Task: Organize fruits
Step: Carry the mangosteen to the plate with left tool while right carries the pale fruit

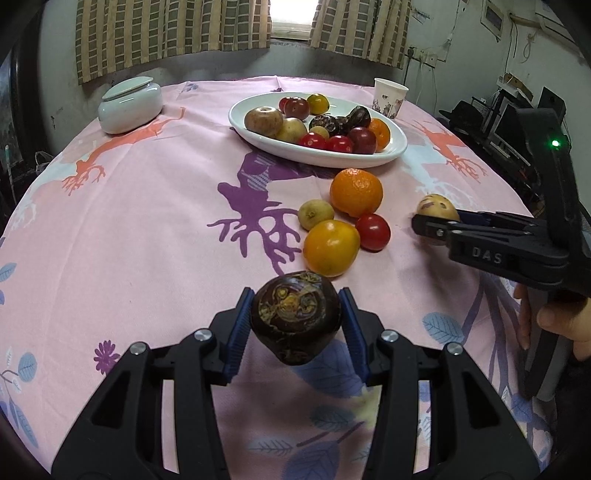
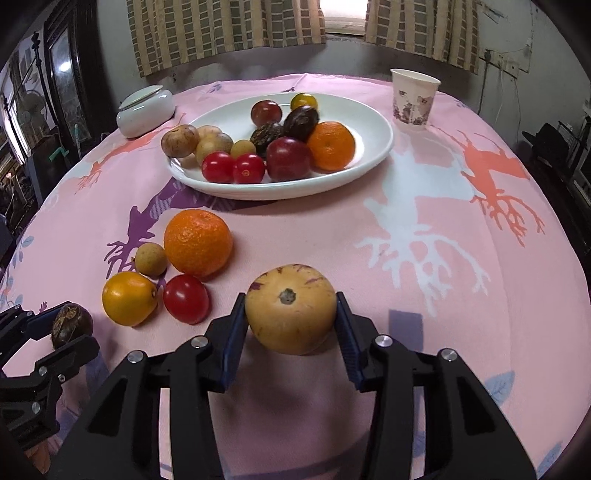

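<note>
A pink tablecloth [image 2: 424, 258] printed with purple, coral and white tree shapes covers the desk. On it at 11 o'clock sits a squat white ceramic jar [image 2: 145, 112] with its lid on, and at 1 o'clock stands an upright paper cup [image 2: 413, 100] with a faded floral print, well apart from the jar. Behind the desk, at 12 o'clock, checked curtains [image 1: 173, 33] hang on either side of a bright window [image 1: 293, 16], and cluttered shelves [image 1: 506, 110] stand at 3 o'clock.
</note>
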`<move>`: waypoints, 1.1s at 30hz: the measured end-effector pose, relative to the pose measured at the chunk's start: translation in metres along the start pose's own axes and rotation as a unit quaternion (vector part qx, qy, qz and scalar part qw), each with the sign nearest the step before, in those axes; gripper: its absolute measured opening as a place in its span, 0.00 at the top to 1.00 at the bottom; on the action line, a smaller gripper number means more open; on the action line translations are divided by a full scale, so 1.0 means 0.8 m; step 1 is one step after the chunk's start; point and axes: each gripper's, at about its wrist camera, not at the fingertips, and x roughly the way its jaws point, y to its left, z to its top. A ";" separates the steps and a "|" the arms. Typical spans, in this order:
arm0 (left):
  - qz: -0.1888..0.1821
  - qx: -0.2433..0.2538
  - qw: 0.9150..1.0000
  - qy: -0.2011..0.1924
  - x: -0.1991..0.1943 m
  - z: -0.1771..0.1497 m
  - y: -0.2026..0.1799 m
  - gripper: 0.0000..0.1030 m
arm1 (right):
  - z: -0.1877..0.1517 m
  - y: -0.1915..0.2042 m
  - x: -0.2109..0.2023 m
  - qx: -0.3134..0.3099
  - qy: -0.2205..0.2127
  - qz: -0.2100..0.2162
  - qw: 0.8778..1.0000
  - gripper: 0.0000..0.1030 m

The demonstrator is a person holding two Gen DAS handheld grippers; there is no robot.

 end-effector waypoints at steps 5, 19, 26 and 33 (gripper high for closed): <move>0.002 0.001 1.000 -0.003 0.000 -0.001 -0.001 0.54 | -0.012 -0.017 -0.035 0.020 -0.022 0.009 1.000 0.56; 0.016 0.004 0.999 -0.035 -0.047 0.072 -0.001 0.54 | 0.022 -0.020 -0.085 -0.019 -0.060 0.032 0.998 0.55; 0.010 -0.008 0.999 -0.049 -0.028 0.147 -0.004 0.54 | 0.064 -0.019 -0.087 -0.043 -0.079 0.020 0.996 0.55; 0.003 -0.011 0.999 -0.032 0.029 0.193 -0.016 0.54 | 0.114 -0.021 -0.046 -0.043 -0.075 0.013 0.996 0.55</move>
